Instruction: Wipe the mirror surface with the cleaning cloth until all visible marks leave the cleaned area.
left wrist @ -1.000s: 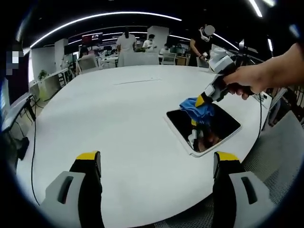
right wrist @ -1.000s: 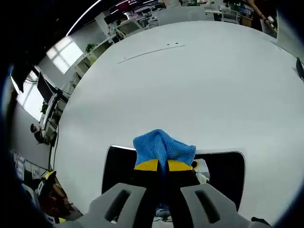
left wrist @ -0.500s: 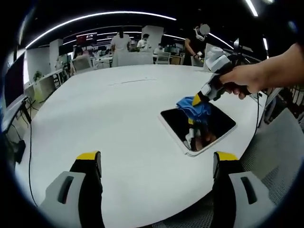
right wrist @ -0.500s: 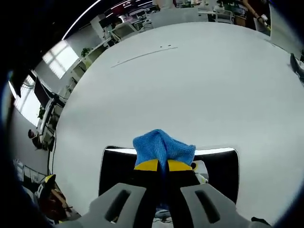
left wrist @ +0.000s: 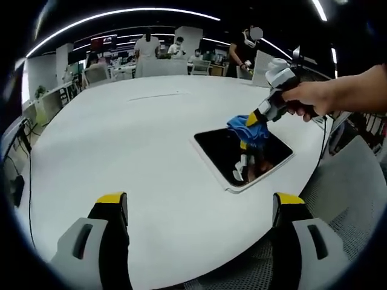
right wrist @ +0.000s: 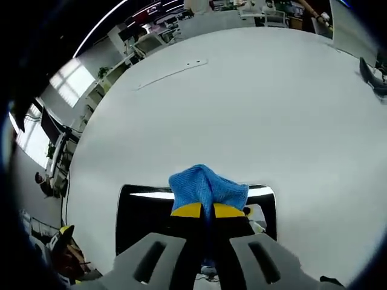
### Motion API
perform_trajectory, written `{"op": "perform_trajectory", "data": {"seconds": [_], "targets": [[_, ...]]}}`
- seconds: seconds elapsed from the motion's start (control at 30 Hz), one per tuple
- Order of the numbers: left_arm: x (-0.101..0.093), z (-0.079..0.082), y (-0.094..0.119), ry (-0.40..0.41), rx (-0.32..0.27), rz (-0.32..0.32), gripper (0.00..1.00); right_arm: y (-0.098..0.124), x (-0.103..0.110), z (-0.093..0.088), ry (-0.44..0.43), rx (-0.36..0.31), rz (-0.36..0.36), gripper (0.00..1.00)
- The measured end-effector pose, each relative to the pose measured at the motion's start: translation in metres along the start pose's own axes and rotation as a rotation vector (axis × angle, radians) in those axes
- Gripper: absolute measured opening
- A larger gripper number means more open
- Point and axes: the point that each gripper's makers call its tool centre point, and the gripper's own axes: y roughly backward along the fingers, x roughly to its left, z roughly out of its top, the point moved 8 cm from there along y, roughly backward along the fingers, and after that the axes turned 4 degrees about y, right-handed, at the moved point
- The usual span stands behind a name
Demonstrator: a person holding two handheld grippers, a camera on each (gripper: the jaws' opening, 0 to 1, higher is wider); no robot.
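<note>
White tabletop (left wrist: pixel 133 145) fills an open-plan office, and the mirror (left wrist: pixel 242 156) lies flat near its right edge, dark glass in a pale frame. Right gripper (right wrist: pixel 207 209) has its jaws pinched on the blue cleaning cloth (right wrist: pixel 208 185), pressing it at the mirror's far side, so the glass runs back toward the person from the cloth. Left gripper (left wrist: pixel 199 208) hangs well apart, jaws spread wide, holding nothing. Reflections crowd the glass; marks can't be made out.
</note>
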Motion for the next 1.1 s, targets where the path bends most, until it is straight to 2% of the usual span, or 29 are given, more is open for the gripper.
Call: {"op": "perform_trajectory", "data": {"seconds": [0.13, 0.37, 0.57, 0.73, 0.9, 1.1], "targets": [[0.000, 0.000, -0.001, -0.012, 0.014, -0.006, 0.99, 0.000, 0.001, 0.000, -0.020, -0.005, -0.001, 0.00], [0.002, 0.001, 0.001, -0.013, 0.006, 0.010, 0.99, 0.000, 0.001, -0.001, -0.016, -0.011, 0.000, 0.00], [0.004, 0.001, 0.000, -0.017, 0.006, 0.016, 0.98, 0.003, 0.002, -0.004, -0.046, -0.015, 0.021, 0.00], [0.004, 0.000, 0.000, -0.009, 0.004, 0.019, 0.99, 0.008, 0.006, -0.014, -0.007, -0.018, 0.021, 0.00], [0.002, 0.000, 0.000, -0.013, 0.009, 0.012, 0.99, 0.011, 0.007, -0.023, -0.009, -0.023, 0.025, 0.00], [0.002, 0.001, 0.001, -0.014, 0.003, 0.016, 0.99, 0.021, 0.016, -0.038, 0.012, 0.000, 0.039, 0.00]]}}
